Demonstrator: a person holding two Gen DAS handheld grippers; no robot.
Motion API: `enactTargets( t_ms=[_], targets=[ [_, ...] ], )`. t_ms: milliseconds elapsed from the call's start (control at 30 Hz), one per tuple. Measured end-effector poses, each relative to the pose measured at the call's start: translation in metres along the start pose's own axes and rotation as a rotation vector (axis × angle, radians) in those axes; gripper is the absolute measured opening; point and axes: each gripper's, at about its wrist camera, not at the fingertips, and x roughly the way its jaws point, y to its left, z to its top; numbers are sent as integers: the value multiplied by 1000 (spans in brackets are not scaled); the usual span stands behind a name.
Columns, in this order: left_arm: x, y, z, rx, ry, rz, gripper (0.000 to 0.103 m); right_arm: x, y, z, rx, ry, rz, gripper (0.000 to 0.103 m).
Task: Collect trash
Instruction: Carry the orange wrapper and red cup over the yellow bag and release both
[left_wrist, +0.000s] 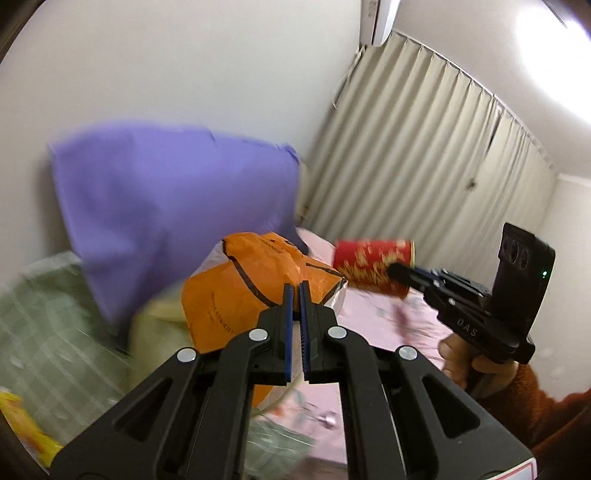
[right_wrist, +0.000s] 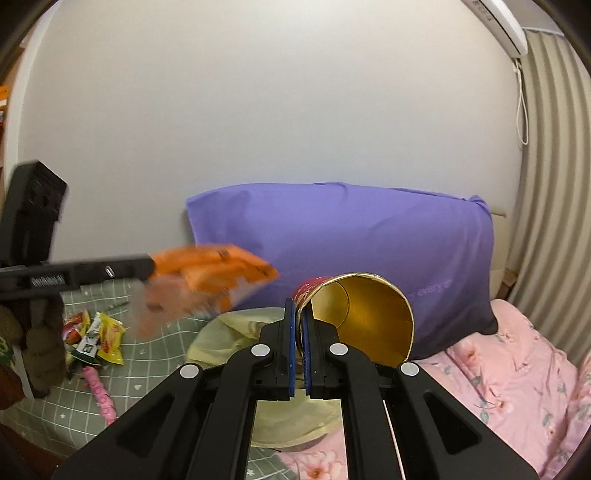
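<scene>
My left gripper (left_wrist: 296, 291) is shut on an orange snack bag (left_wrist: 255, 291) with a silver lining and holds it in the air over the bed. The bag shows blurred in the right wrist view (right_wrist: 207, 280), at the tip of the left gripper (right_wrist: 149, 267). My right gripper (right_wrist: 300, 310) is shut on the rim of a red paper cup with a gold inside (right_wrist: 364, 314), held on its side, mouth toward the camera. In the left wrist view the red cup (left_wrist: 373, 264) sits at the tip of the right gripper (left_wrist: 397, 271).
A purple pillow (right_wrist: 343, 251) leans on the white wall. Several snack wrappers (right_wrist: 94, 336) and a pink wrapper (right_wrist: 99, 395) lie on the green checked sheet (right_wrist: 66, 406). A yellowish cloth (right_wrist: 236, 332) lies below the grippers. A pink floral quilt (right_wrist: 509, 373) and curtain (left_wrist: 424, 158) are at right.
</scene>
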Motion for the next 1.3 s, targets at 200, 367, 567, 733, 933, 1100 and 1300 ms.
enactTargets(
  t_ms=[200,367,567,733,933,1100,1300],
  targets=[
    [75,42,-38,-79,230,72,3,26,4,6,9,37,71,5],
    [101,53,-60,-30,311,243,4,78,24,-2,12,119,199,5],
    [88,77,-71,-6,308,365,5,152,31,-32,108,260,343,5],
    [76,81,-70,-29,280,395,5,191,36,-49,140,352,374,5],
    [88,78,-71,-46,277,386,5,204,24,-68,136,445,327,5],
    [105,68,-77,-32,290,357,5,192,5,-78,130,465,256,5],
    [99,66,-72,-15,266,365,4,191,-18,-93,155,497,177,5]
  ],
)
